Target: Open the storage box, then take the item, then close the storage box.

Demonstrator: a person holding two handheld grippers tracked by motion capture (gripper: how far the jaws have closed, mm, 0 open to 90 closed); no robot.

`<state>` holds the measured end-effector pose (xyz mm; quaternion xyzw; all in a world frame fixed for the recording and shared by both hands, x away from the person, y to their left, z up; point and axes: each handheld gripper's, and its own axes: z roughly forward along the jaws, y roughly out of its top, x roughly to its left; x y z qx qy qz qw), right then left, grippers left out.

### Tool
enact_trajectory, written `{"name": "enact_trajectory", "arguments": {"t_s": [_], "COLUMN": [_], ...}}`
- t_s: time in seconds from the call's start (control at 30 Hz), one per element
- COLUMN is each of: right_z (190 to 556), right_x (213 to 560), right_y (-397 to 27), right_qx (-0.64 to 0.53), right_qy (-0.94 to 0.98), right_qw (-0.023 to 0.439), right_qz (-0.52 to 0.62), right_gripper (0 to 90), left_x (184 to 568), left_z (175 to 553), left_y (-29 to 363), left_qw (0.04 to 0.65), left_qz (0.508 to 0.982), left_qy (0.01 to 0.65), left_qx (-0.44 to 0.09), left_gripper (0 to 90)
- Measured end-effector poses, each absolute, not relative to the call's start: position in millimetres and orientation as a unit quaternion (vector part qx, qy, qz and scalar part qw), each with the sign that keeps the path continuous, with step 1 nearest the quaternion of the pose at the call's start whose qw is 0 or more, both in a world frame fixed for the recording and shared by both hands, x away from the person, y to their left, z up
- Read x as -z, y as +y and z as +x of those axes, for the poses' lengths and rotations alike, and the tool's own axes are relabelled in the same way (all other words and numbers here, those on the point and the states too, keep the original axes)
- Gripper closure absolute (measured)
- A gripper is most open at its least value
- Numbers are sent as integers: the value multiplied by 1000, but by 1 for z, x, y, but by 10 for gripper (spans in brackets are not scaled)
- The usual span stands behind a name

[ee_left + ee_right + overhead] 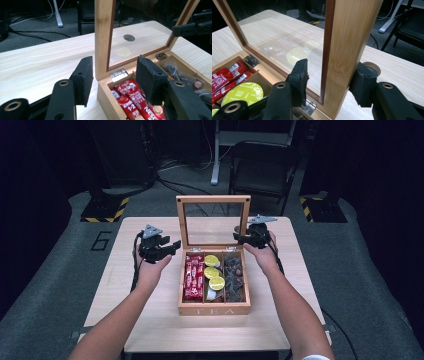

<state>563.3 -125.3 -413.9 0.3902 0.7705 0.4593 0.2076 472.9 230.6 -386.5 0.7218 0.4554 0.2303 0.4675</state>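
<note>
Risk: if the lid [213, 220] is pushed askew, its hinges could be strained.
Right gripper [329, 82]: jaws apart, lid frame straddled.
Left gripper [117, 78]: jaws apart, nothing held.

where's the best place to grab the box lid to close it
Grip a side rail of the lid, coming in from the side with one finger on the glass face and one behind. The lid stands upright and its wooden frame is a flat, narrow bar. The right gripper already straddles the right rail this way.
</note>
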Motion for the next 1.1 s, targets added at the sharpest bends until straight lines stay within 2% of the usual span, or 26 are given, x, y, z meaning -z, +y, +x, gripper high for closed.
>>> {"name": "enact_trajectory", "arguments": {"t_s": [0.37,0.67,1.1], "right_z": [565,568,566], "right_x": [413,414,414], "right_y": [-126,-125,-124], "right_qx": [-459,-460,-461], "right_qy": [773,769,766], "right_qw": [206,199,199], "right_qz": [387,396,402], "right_gripper": [514,506,475], "left_x": [397,405,426], "left_z": [464,455,442], "left_y": [229,224,208], "left_qw": [467,461,454], "left_qz": [729,735,743], "left_qy": [452,446,453], "left_qx": [-214,-221,-192], "left_gripper": [460,437,432]}}
